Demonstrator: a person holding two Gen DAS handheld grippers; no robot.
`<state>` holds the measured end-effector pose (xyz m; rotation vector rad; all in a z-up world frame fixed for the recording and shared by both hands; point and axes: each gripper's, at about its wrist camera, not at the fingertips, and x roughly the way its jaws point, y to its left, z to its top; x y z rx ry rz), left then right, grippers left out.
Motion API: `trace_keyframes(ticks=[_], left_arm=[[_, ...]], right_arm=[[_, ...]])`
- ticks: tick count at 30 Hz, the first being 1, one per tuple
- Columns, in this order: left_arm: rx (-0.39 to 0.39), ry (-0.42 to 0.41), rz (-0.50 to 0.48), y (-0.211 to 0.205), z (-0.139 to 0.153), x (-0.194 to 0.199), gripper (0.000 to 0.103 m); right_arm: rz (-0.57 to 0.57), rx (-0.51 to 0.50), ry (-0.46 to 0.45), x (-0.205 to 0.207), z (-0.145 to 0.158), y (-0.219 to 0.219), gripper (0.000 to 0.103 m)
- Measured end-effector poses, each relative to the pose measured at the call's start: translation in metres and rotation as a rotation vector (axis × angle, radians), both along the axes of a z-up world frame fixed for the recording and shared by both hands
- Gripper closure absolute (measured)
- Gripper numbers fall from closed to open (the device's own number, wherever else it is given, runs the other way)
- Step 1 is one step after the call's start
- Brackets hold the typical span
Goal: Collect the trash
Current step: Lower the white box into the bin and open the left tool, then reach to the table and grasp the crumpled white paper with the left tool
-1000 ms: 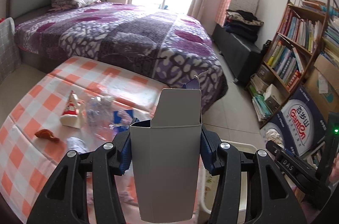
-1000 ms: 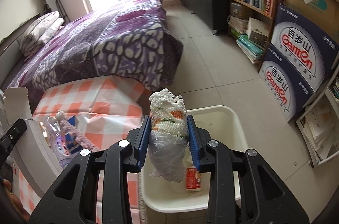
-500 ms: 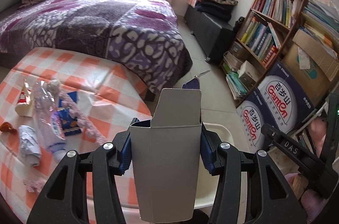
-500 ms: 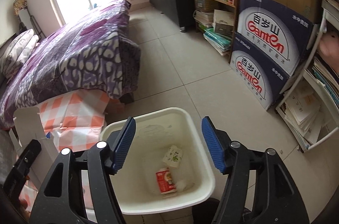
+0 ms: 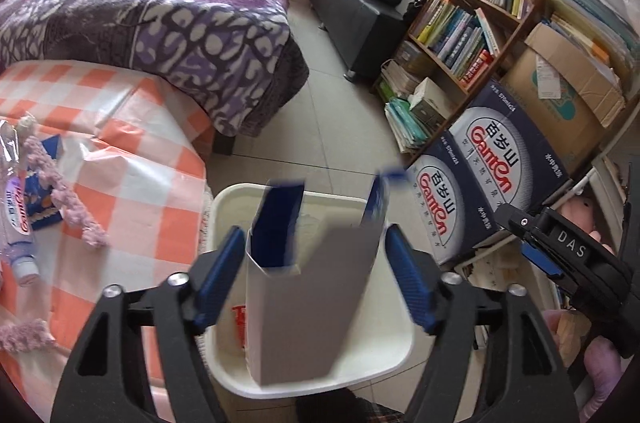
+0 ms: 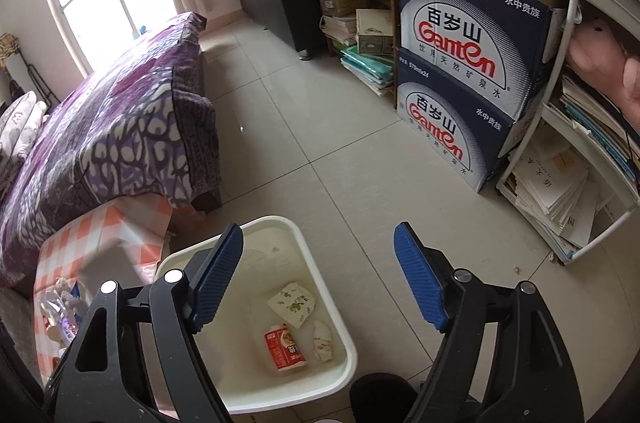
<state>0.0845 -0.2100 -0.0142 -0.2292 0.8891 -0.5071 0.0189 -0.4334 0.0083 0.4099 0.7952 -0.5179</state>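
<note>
Trash is going into the white plastic bin [image 5: 312, 381] sitting directly under both claws. A grey cardboard carton with a blue inner lining [image 5: 308, 303] is hanging between the pads of the left gripper [image 5: 316, 287], whose jaws have just been opening; gaps are showing on both sides of the carton, so it is looking released and dropping over the bin mouth. The right gripper [image 6: 318, 281] is standing spread and empty, its jaws also having just been opening, with nothing between them but the bin [image 6: 340, 335] below.

Judging by its thin walls and open flaps, the carton is light, hollow and easily crushed; flat side walls are the sensible place to pinch it. Lying in the bin are a small red drink carton [image 6: 285, 346], a printed paper packet [image 6: 292, 303] and a crumpled white wad [image 6: 323, 340].

Left of the claws, the orange-and-white checked cloth [image 5: 132, 199] is touching the bin rim and bearing more litter: a clear plastic bottle [image 5: 16, 211] and a pink knitted cord [image 5: 60, 191]. Right of the bin, bare tiled floor [image 6: 360, 163] is giving open room.
</note>
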Motion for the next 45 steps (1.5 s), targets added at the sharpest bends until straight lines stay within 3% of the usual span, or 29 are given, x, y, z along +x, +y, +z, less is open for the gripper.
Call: trace_keyframes(ticks=[4,11,21,34,41,45], left_arm=[[0.020,-0.014,-0.012,-0.005,0.001,-0.005,0.020],[0.087,-0.033,0.012,0.004,0.006,-0.010,0.017],[0.241,-0.002,0.131,0.061,-0.001,-0.003,0.014],[0.369,0.170,0.389,0.204,-0.026,0.012,0.014],[0.368,0.285,0.472,0.267,-0.043,0.021,0.014],[0.304,0.379,0.479,0.288,-0.059,0.028,0.014]], right_arm=[[-0.014,0.002,-0.015,-0.003,0.002,-0.002,0.020],[0.003,-0.009,-0.015,0.001,0.004,0.012,0.012],[0.086,0.041,0.032,0.020,-0.006,0.057,0.010],[0.261,0.056,0.108,0.048,-0.025,0.144,0.008],[0.368,0.038,0.141,0.057,-0.038,0.189,0.008],[0.462,0.006,0.171,0.062,-0.047,0.219,0.008]])
